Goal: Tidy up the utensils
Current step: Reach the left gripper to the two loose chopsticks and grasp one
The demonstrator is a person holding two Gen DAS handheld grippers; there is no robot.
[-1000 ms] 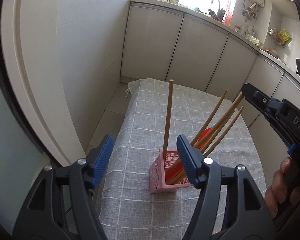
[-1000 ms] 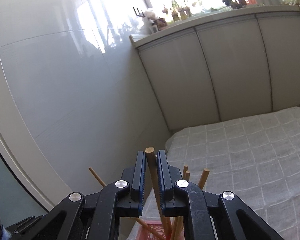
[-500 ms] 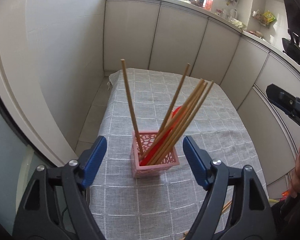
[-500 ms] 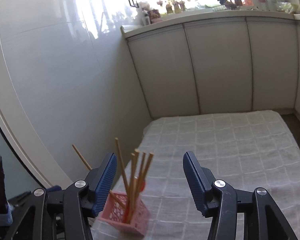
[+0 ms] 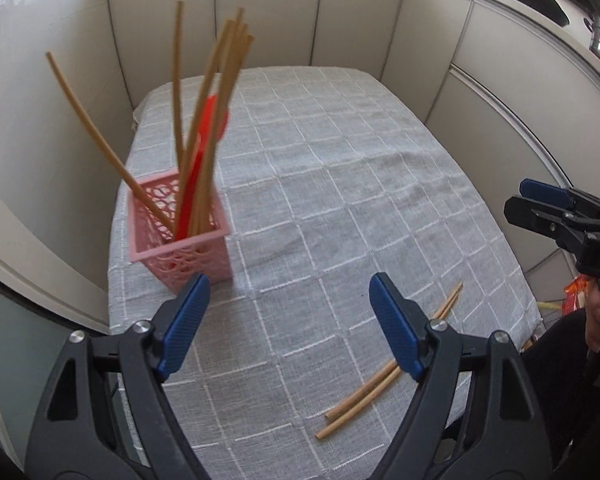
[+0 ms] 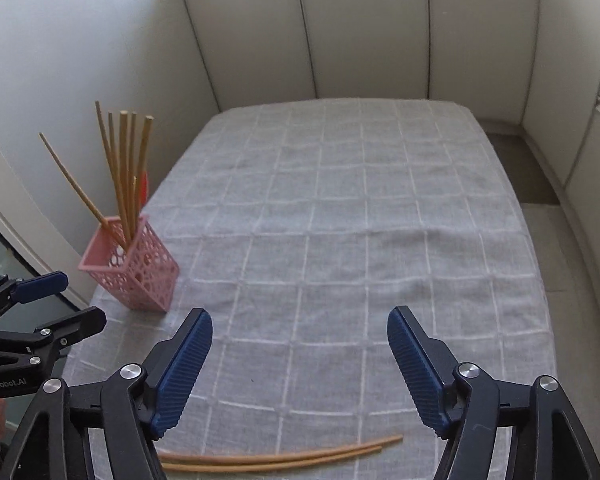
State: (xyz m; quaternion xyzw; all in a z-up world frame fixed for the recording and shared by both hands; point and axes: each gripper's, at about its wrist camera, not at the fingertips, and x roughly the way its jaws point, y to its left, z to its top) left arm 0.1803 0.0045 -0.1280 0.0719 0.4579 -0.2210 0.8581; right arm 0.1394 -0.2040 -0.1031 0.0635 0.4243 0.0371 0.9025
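two thin, light, stiff wooden chopsticks (image 6: 280, 458) lie side by side on the grey checked counter (image 6: 340, 220), well apart from the pink lattice basket (image 6: 134, 276), best pinched mid-length by the wide-open, empty right jaws.

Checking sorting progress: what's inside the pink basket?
The pink basket holds several wooden chopsticks and a red utensil, all standing. Their lower ends are hidden by the walls.

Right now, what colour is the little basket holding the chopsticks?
Pink, with a lacy pattern of holes. The basket shows best in the left wrist view.
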